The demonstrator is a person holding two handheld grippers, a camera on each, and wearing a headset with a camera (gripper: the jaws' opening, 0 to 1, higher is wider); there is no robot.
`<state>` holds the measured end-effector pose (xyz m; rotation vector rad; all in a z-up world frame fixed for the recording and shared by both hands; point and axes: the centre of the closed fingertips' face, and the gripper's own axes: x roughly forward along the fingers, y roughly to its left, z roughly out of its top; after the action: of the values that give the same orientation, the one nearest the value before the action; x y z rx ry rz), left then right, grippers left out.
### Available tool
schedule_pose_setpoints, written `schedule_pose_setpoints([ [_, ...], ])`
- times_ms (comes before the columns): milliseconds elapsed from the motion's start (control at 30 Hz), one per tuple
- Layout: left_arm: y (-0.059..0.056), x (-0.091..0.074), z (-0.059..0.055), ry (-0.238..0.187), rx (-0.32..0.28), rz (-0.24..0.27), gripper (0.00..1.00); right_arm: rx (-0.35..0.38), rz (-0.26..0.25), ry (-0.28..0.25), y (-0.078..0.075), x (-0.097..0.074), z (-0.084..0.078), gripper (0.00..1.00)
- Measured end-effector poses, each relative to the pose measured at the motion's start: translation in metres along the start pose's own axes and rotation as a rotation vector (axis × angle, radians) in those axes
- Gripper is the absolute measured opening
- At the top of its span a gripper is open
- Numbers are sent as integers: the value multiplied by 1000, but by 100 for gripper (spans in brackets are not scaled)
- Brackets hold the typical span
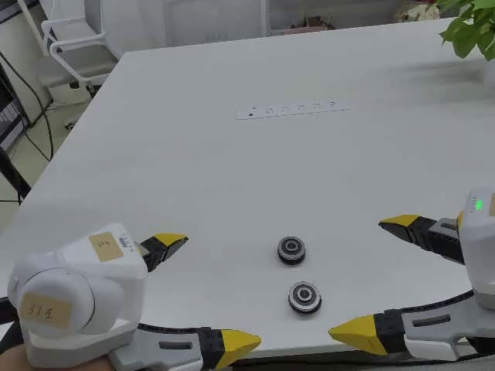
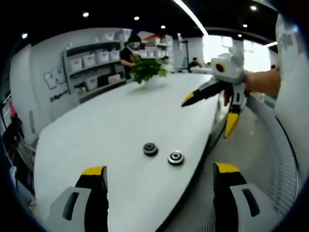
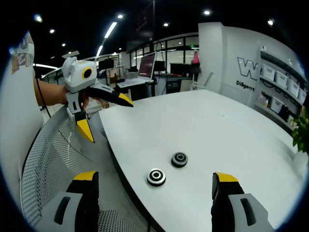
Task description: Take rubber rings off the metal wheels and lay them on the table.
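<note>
- Desk (image 1: 325, 162): wide white top, mostly bare. Its front edge runs close under both grippers. A socket strip (image 1: 292, 110) sits well beyond the work, so there is plenty of room to lay parts down.
- Left gripper (image 1: 216, 290): fingers spread wide, holding nothing. One finger is over the desk, the other past the front edge.
- Right gripper (image 1: 360, 278): fingers likewise released and empty, pointing in from the opp. side.
- Far wheel (image 1: 291, 250) and near wheel (image 1: 305, 297): both lie flat, axle upright, close together but apart, btwn the two grippers. The near wheel is not far from the front edge. The right gripper looks a bit nearer, esp. to the near wheel.
- Rubber rings (image 1: 291, 262): dark bands still on both rims. The next move prob. needs one gripper to pin a wheel while the other peels.
</note>
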<state>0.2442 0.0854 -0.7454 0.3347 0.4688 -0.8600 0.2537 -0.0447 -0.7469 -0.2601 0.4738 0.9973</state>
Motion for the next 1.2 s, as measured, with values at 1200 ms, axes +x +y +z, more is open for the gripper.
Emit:
schedule_pose_setpoints([
  [1200,6,-5,9,-56,-25,26,91,8,-4,36,-1,2,-8,93],
])
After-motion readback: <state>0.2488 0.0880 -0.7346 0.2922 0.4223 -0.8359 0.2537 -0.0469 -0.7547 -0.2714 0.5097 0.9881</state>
